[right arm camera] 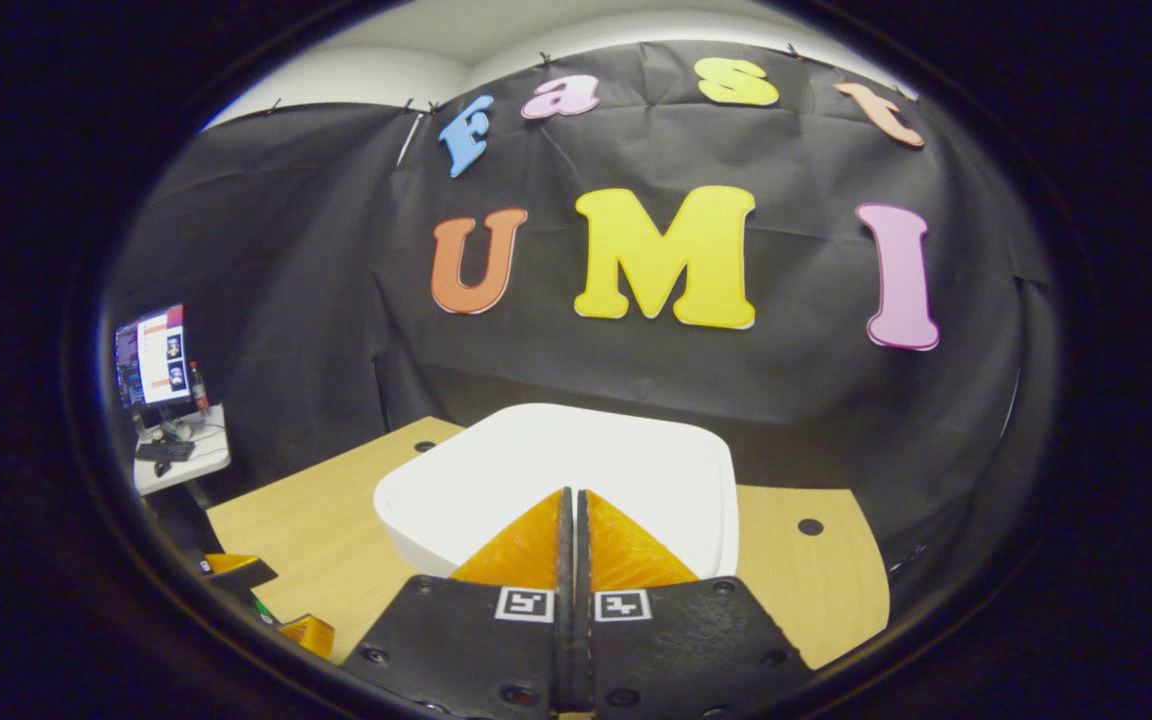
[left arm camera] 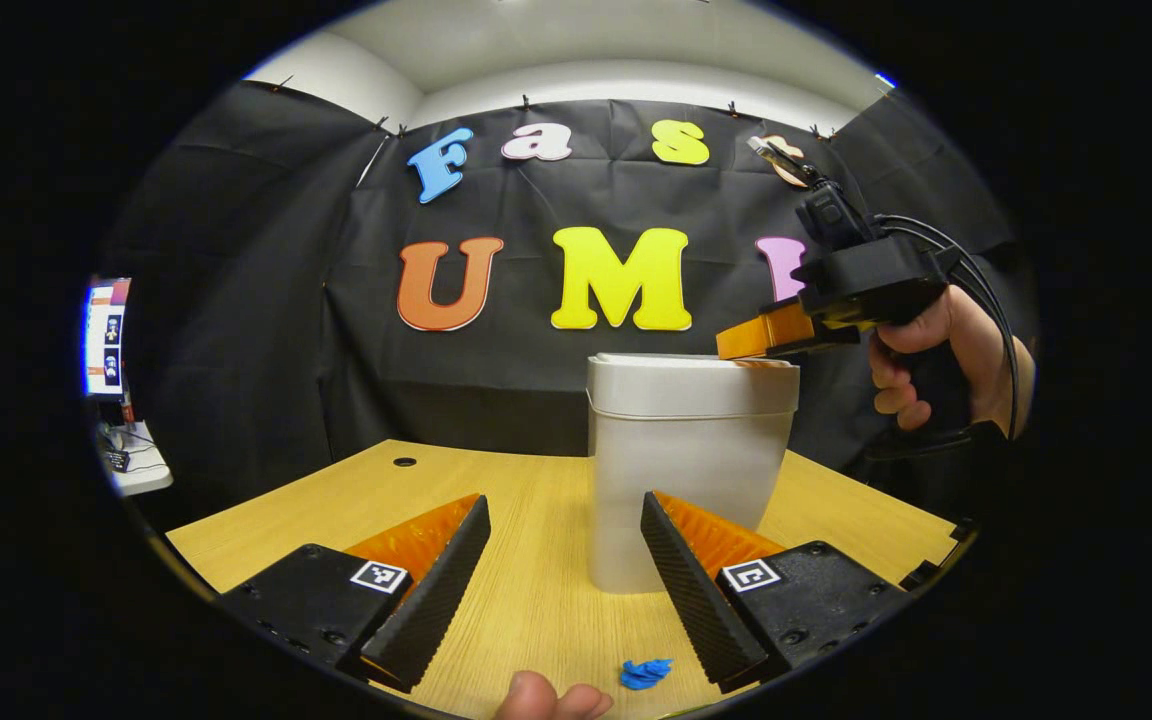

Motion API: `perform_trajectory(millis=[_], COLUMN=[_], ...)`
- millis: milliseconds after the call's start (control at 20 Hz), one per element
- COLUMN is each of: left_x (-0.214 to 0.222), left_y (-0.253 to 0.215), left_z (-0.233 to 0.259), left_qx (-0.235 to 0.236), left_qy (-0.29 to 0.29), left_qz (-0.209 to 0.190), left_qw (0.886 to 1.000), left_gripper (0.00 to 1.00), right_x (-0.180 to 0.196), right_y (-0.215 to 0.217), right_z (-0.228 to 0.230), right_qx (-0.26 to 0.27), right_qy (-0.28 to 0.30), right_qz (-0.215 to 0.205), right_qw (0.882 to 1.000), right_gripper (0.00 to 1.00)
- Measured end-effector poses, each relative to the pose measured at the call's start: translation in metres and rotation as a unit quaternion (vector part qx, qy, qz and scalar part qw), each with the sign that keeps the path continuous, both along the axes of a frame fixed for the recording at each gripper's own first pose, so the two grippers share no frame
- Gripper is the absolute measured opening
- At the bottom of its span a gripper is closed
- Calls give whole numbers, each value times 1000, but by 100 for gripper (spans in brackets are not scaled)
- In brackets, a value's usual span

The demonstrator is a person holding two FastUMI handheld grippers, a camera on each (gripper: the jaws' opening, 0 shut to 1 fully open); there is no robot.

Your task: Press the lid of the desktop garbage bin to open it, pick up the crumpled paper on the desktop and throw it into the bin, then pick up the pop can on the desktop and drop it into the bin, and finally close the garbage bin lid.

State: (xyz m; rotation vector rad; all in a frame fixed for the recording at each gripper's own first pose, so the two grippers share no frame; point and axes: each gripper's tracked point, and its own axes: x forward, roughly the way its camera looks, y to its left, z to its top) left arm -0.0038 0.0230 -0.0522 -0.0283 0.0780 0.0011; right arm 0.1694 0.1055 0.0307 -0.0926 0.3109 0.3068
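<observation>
A white desktop bin (left arm camera: 681, 470) stands on the wooden table (left arm camera: 336, 510) with its lid (left arm camera: 691, 385) down. In the left gripper view my left gripper (left arm camera: 566, 560) is open, low over the table, with the bin just beyond its fingers. A small blue crumpled paper (left arm camera: 644, 672) lies on the table close by its right finger. My right gripper (left arm camera: 733, 345), held by a hand (left arm camera: 936, 350), has its tip at the lid's right edge. In the right gripper view the right gripper (right arm camera: 569, 495) is shut, empty, right over the white lid (right arm camera: 536, 455).
A monitor (left arm camera: 106, 340) on a small side desk (right arm camera: 181, 450) stands off to the left beyond the table. The table (right arm camera: 336, 540) has cable holes (right arm camera: 810, 526) near its back edge. A fingertip (left arm camera: 551, 700) shows at the bottom of the left gripper view.
</observation>
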Motion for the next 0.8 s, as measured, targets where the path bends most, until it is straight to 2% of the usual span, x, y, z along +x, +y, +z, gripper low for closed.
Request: perform_trajectory(millis=[150, 250, 400, 500, 800], left_x=[-3, -3, -4, -2, 2], left_y=[-2, -5, -4, -6, -6], left_z=[-4, -6, -5, -5, -6], left_qx=[3, -5, -16, -22, -21], left_qy=[1, 9, 10, 9, 9], left_qz=[-4, -8, -6, -8, -8], left_qw=[1000, 1000, 1000, 1000, 1000], left_gripper=[98, 98, 98, 98, 98], right_x=[0, -11, -22, -28, -58], right_y=[-1, 0, -17, -24, -37], right_z=[13, 26, 65, 75, 55], right_qx=[13, 28, 47, 46, 63], right_qy=[-43, -65, -122, -145, -151], right_qz=[-6, 1, -12, -19, -30], right_qw=[999, 997, 991, 988, 986], right_gripper=[0, 28, 96, 96, 96])
